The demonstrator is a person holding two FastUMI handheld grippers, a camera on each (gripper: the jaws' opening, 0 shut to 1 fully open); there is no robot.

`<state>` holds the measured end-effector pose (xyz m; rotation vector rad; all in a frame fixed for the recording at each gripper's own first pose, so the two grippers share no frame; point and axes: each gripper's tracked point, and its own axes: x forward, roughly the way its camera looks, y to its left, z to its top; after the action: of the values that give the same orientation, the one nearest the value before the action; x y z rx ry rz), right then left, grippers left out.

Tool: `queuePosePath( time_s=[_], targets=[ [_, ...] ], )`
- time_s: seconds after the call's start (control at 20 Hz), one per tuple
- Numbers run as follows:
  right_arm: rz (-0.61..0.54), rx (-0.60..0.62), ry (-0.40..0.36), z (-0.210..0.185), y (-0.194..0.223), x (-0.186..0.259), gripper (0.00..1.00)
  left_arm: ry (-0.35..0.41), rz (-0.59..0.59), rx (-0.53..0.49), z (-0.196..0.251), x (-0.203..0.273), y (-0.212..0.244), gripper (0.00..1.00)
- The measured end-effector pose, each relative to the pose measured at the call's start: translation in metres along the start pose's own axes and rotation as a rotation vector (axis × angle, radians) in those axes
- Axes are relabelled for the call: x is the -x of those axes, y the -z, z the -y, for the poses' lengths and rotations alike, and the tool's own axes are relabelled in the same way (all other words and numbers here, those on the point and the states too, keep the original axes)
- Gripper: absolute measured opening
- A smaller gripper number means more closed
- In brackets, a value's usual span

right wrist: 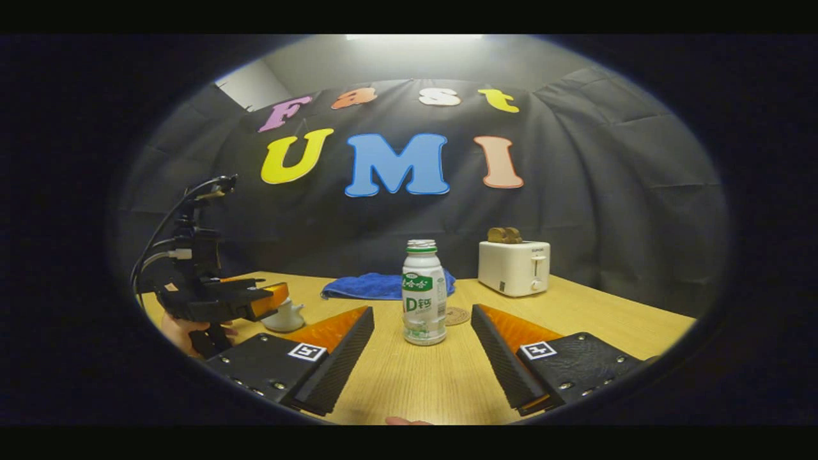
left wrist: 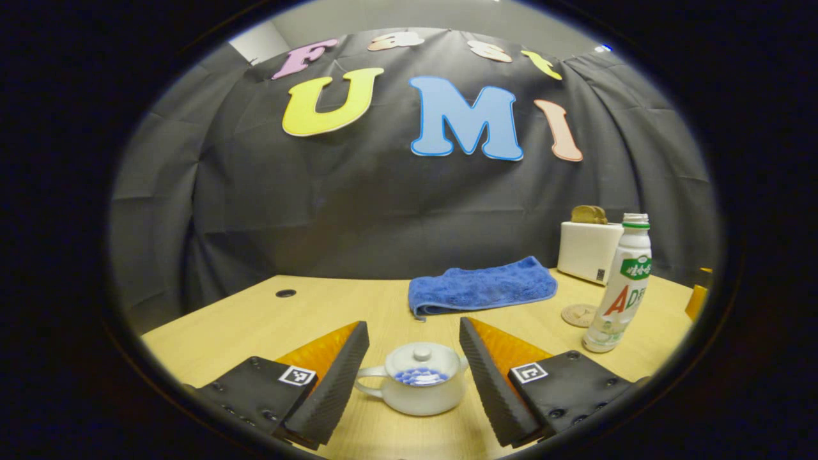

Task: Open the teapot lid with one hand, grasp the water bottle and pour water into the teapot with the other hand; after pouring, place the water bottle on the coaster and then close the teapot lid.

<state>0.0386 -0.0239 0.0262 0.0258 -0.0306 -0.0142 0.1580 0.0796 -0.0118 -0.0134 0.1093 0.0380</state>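
A small white teapot (left wrist: 418,386) with a blue-patterned lid (left wrist: 422,363) sits on the wooden table between the fingers of my left gripper (left wrist: 414,335), which is open and apart from it. A white water bottle (right wrist: 424,292) with a green band stands upright, uncapped, straight ahead of my right gripper (right wrist: 422,319), which is open with the bottle just beyond its fingertips. A round cork coaster (right wrist: 457,315) lies right behind the bottle. In the left gripper view the bottle (left wrist: 620,285) is at the right, the coaster (left wrist: 579,315) beside it. The right gripper view shows the left gripper (right wrist: 217,300) over the teapot (right wrist: 282,316).
A folded blue towel (left wrist: 480,287) lies at the back middle of the table (left wrist: 268,319). A white toaster (right wrist: 514,267) with bread in it stands at the back right. A hand (right wrist: 182,332) holds the left gripper. A small hole (left wrist: 285,293) sits in the tabletop.
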Motion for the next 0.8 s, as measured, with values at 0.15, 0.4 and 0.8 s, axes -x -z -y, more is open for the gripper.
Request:
queuePosePath(
  time_s=[0.15, 0.4, 0.8],
  targets=[
    [-0.009, -0.008, 0.003, 0.003, 0.001, -0.002, 0.95, 0.007, -0.025, 0.011, -0.002, -0.01, 0.004, 0.94],
    [-0.018, -0.01, 0.007, 0.005, 0.004, -0.004, 0.95, 0.007, -0.019, -0.03, -0.005, -0.02, 0.004, 0.75],
    [-0.048, 0.014, -0.027, 0.003, 0.011, -0.027, 0.95, 0.024, 0.02, -0.035, -0.002, -0.019, -0.012, 0.19]
  ],
)
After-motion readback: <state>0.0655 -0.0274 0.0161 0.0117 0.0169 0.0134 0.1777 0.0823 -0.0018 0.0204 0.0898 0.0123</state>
